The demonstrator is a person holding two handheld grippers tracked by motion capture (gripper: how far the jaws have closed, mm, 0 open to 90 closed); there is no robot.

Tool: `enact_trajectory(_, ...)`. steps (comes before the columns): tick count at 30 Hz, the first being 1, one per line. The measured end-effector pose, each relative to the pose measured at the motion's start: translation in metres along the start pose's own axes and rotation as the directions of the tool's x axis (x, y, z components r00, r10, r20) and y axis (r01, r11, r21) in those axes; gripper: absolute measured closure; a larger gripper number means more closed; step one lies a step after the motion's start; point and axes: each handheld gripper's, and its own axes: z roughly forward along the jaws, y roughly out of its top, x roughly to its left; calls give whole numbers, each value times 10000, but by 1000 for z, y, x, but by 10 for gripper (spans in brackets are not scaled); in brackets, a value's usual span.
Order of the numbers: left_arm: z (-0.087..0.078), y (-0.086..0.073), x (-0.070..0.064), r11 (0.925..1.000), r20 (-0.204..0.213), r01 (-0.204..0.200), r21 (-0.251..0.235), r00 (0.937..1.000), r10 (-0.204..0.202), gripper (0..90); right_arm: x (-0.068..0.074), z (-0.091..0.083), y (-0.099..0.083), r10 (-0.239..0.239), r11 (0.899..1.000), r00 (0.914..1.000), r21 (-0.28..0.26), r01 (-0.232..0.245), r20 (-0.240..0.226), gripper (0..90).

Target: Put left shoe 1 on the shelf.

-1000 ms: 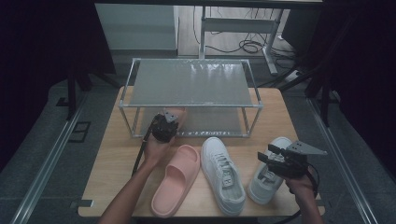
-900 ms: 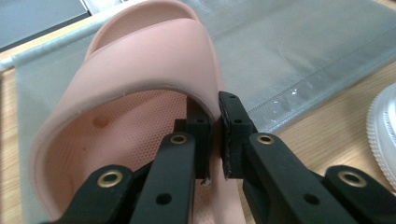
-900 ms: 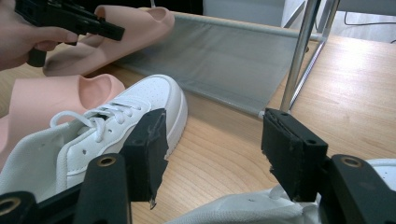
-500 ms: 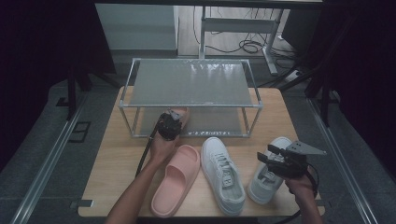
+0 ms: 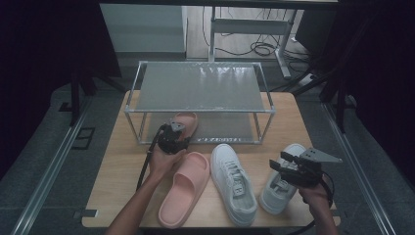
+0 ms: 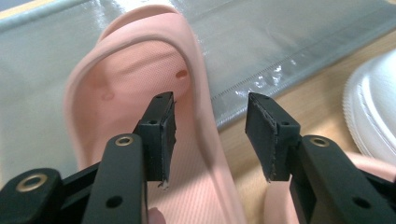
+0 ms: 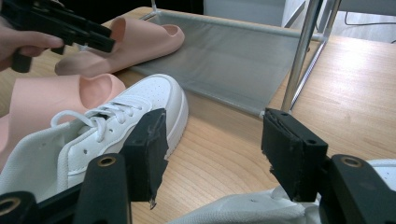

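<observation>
Compared with a second ago, the left gripper (image 5: 172,138) has slid a bit to the right and nearer along the front of the shoe rack (image 5: 201,93), and the slipper on the rack (image 5: 186,121) now shows more clearly beyond it. In the left gripper view the jaws stand apart with the slipper's right edge between them, not pinched, so my guess is it's letting go after parking that slipper on the bottom shelf, heel still hanging over the near edge.

The right gripper (image 5: 280,164) has barely budged. It hovers over the right sneaker (image 5: 281,182) at the near right of the table (image 5: 112,196), jaws wide apart and holding nothing.

That leaves the second slipper (image 5: 185,188) and the middle sneaker (image 5: 234,182) lying side by side on the table in front of the rack, so most of the shelving job looks undone.

Brands or writing: nothing readable anywhere. The sneakers are plain white, the slippers plain pink.
</observation>
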Motion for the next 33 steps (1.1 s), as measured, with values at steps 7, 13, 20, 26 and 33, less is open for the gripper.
enact_trajectory(7, -28, -15, 1, 9983, 247, -42, -584, 9997, 56, 666, 1, 1, 0, 8, 10000, 10000, 28, -8, 10, 413)
enact_trajectory(13, -41, -30, 3, 9979, 386, -1, -650, 9993, 27, 824, 1, 0, 0, -34, 10000, 10000, -10, 34, 32, 413)
enact_trajectory(20, -50, -50, 9, 9975, 403, 271, -651, 9989, -245, 890, 2, 1, 0, -22, 10000, 10000, 9, 22, 32, 412)
enact_trajectory(26, -61, -63, 15, 9966, 469, 442, -695, 9981, -409, 900, 3, 2, -1, -26, 10000, 10000, 53, 26, 31, 412)
enact_trajectory(33, -70, -78, 19, 9983, 488, 367, -460, 9982, -344, 900, 4, 3, -1, -51, 10000, 10000, 63, 51, 29, 411)
